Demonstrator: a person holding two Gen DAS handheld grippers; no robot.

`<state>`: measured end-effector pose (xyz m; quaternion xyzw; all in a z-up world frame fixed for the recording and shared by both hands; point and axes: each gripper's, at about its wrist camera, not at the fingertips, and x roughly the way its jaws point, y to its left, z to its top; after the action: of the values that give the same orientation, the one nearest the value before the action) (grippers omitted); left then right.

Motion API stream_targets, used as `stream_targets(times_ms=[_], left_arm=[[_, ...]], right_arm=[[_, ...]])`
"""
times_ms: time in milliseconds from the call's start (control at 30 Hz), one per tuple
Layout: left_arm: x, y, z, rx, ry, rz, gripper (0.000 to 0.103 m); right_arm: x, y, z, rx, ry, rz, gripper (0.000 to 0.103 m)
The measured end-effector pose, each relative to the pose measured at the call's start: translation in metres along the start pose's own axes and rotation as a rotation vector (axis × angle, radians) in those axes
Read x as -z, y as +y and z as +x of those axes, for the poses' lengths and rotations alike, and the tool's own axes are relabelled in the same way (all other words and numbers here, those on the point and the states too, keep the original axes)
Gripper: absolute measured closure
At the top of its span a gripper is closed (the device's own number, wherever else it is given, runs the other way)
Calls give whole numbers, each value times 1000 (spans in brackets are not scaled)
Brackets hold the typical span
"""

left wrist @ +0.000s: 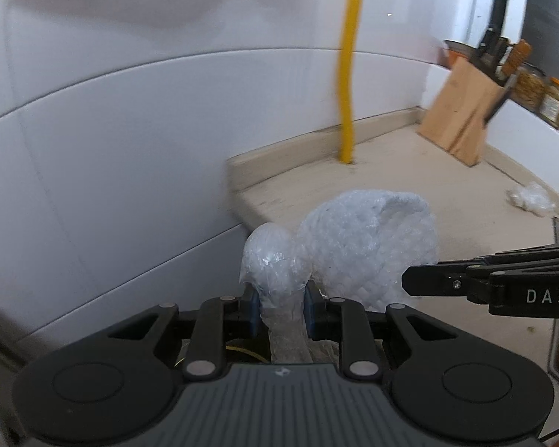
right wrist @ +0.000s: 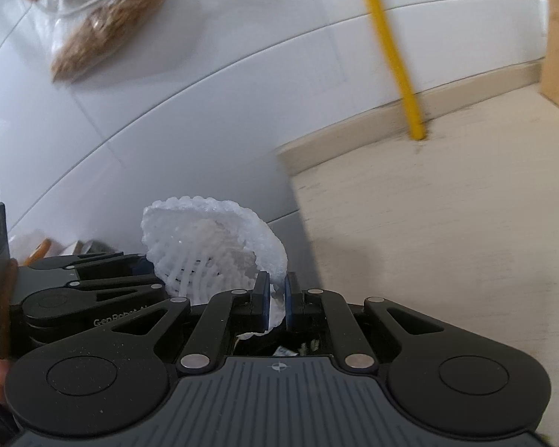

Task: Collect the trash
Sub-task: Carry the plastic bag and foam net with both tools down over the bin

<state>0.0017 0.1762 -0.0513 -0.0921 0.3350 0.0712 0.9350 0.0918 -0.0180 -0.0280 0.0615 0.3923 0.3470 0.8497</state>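
White foam netting pinched in right hand-held gripper, left hand-held gripper clamping crumpled bubble wrap

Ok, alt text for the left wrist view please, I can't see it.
The left gripper is shut on a wad of bubble wrap; white foam netting bulges beside it. Beyond, a beige counter holds a knife block.

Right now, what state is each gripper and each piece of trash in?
left gripper: shut on bubble wrap.
bubble wrap: crumpled, pinched between the pads, held off the counter's edge.
right gripper: shut on foam net.
foam net: bunched, held aloft beside the counter.
white wad: loose on the counter, not yet collected.
knife block: standing, tilted, knives in.
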Motion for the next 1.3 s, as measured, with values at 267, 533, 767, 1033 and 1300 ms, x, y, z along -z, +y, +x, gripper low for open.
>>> stream_targets(times_ms=[267, 533, 767, 1033, 1300], left_arm=[[17, 23, -5, -38, 21, -42, 84], [27, 32, -3, -62, 52, -67, 84], [41, 42, 7, -92, 103, -82, 84], [54, 54, 19, -131, 159, -106, 84], [63, 62, 36, -159, 215, -125, 84]], right_arm=[[6, 19, 20, -27, 43, -22, 92], [13, 24, 32, -32, 73, -17, 92], [23, 24, 51, -22, 113, -7, 92], [33, 23, 71, -5, 156, -1, 92], [44, 20, 96, 7, 210, 13, 92]])
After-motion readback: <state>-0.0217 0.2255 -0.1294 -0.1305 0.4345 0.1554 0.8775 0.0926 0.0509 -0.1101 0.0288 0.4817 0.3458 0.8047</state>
